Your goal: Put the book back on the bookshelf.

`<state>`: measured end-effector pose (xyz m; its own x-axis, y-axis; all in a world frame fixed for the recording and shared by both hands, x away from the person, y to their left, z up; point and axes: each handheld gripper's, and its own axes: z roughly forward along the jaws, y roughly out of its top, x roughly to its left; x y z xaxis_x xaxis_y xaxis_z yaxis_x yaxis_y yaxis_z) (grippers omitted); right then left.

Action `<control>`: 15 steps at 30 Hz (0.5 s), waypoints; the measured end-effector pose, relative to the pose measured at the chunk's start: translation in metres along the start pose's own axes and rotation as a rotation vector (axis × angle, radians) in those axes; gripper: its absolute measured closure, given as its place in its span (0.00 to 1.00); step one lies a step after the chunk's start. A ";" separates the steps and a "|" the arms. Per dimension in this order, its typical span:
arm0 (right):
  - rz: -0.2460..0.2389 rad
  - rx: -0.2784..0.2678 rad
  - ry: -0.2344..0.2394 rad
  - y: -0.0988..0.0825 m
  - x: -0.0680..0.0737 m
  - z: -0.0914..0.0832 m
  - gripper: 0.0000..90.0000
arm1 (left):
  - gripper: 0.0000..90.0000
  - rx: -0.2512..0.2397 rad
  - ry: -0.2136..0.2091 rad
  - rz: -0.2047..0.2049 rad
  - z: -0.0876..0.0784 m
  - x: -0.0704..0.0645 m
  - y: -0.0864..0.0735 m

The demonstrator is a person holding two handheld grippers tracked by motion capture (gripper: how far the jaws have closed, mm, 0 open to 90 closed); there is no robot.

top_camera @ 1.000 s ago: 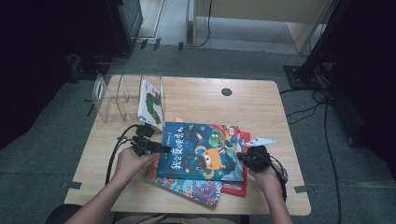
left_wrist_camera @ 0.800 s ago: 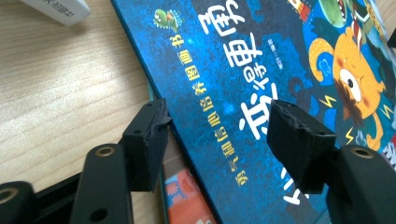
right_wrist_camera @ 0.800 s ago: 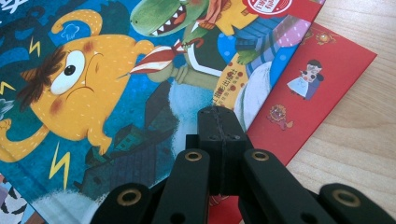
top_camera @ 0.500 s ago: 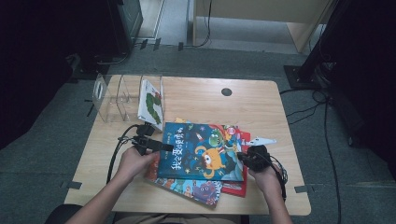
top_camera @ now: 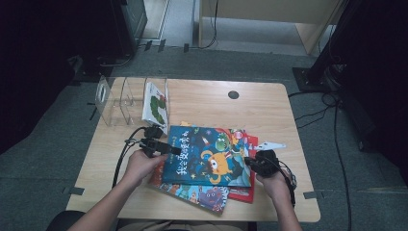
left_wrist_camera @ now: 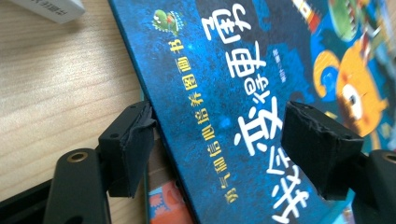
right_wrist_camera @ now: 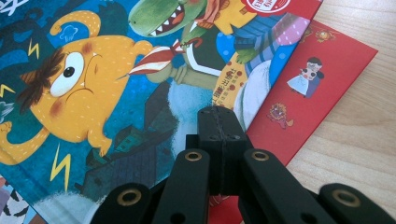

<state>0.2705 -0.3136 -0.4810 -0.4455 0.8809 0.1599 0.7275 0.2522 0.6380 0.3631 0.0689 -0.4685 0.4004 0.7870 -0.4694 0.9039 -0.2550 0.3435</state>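
A blue picture book (top_camera: 207,154) with an orange monster on its cover tops a loose stack of books in the middle of the table. My left gripper (top_camera: 174,147) is at the book's left edge. In the left gripper view its jaws (left_wrist_camera: 224,135) have just been opening and stand wide. The blue book (left_wrist_camera: 224,56) lies between them, its spine edge by the left pad, and neither pad presses on it. My right gripper (top_camera: 255,163) is shut and empty. Its closed tips (right_wrist_camera: 218,116) rest over the right part of the blue cover (right_wrist_camera: 93,70).
Under the blue book lie a dinosaur book (right_wrist_camera: 205,28), a red book (right_wrist_camera: 317,79) and a colourful bottom book (top_camera: 197,195). A clear acrylic rack (top_camera: 120,101) at the table's back left holds an upright white book (top_camera: 156,103). A cable hole (top_camera: 233,95) sits farther back.
The left gripper's jaws stand a little wider at the blue book's left edge than a second ago. The right gripper and the books have kept still.
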 end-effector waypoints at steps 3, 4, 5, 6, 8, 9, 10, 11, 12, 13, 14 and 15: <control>0.002 0.003 -0.003 0.000 0.001 0.000 1.00 | 0.36 -0.007 -0.021 -0.033 -0.003 0.003 0.001; 0.001 -0.002 -0.002 0.000 0.000 0.000 1.00 | 0.39 -0.032 -0.036 -0.040 -0.006 0.004 0.001; 0.006 0.000 -0.009 0.000 0.000 0.000 1.00 | 0.42 -0.066 -0.061 -0.052 -0.010 0.004 0.002; -0.001 0.003 -0.022 -0.001 -0.001 0.000 1.00 | 0.45 -0.105 -0.100 -0.069 -0.016 0.004 0.003; 0.007 0.015 -0.027 -0.002 -0.002 0.001 1.00 | 0.50 -0.161 -0.175 -0.088 -0.025 0.004 0.006; 0.019 0.014 -0.025 -0.003 -0.003 0.001 1.00 | 0.51 -0.147 -0.177 -0.083 -0.026 0.003 0.008; 0.021 0.015 -0.021 -0.003 -0.005 0.001 1.00 | 0.50 -0.124 -0.153 -0.073 -0.024 0.001 0.010; 0.020 0.011 -0.020 -0.004 -0.005 0.001 1.00 | 0.49 -0.105 -0.129 -0.068 -0.021 -0.001 0.010; 0.023 0.009 -0.017 -0.004 -0.005 0.000 1.00 | 0.49 -0.096 -0.112 -0.067 -0.018 -0.001 0.010; 0.029 0.009 -0.015 -0.004 -0.005 0.000 1.00 | 0.49 -0.067 -0.131 -0.080 -0.015 0.001 0.010; 0.027 0.008 -0.010 -0.004 -0.006 0.000 1.00 | 0.53 -0.030 -0.197 -0.100 -0.009 0.003 0.009; 0.032 0.009 -0.010 -0.004 -0.006 0.000 1.00 | 0.54 0.003 -0.227 -0.107 -0.003 0.001 0.009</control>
<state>0.2705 -0.3202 -0.4851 -0.4169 0.8926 0.1720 0.7460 0.2278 0.6258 0.3709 0.0690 -0.4633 0.3257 0.6630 -0.6740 0.9432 -0.1789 0.2798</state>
